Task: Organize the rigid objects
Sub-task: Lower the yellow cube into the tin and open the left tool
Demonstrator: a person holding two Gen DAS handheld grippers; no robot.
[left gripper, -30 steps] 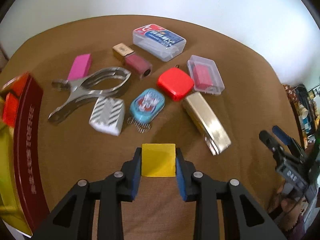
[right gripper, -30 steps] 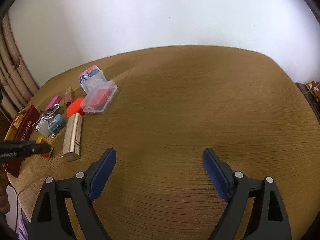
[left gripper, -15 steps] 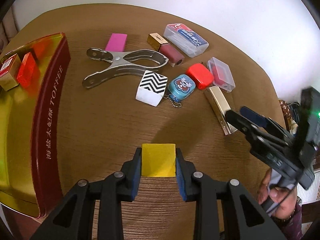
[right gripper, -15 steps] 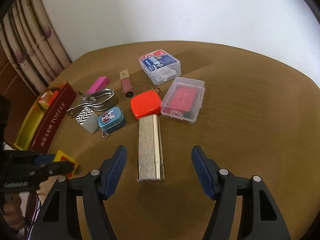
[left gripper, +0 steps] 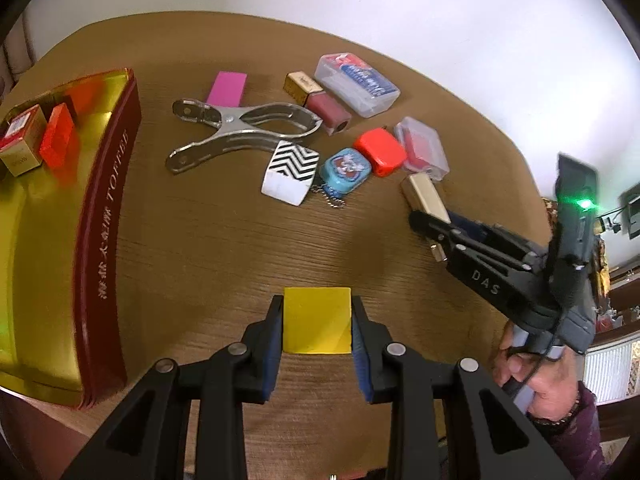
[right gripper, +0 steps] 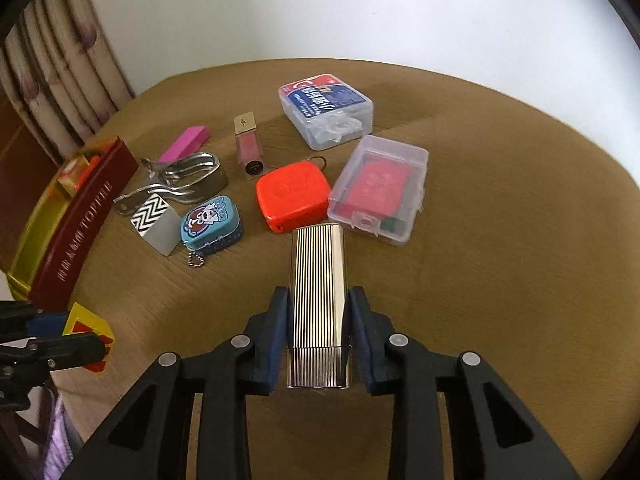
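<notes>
Left tongs clamp a yellow cube above the brown wooden surface, near the red-and-gold toffee tin at its left edge. Right tongs have just been closing, pads now against the ribbed gold metal case lying mid-surface. Risk: slick ribbed metal may slip or swing on lifting; grip sits near one end.

Brown table w/ tin, clamp

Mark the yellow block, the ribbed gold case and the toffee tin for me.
yellow block [left gripper: 317, 320], left wrist view, centre of its top face.
ribbed gold case [right gripper: 318, 280], right wrist view, middle of its ribbed top.
toffee tin [left gripper: 106, 216], left wrist view, its dark red lettered side wall.
</notes>
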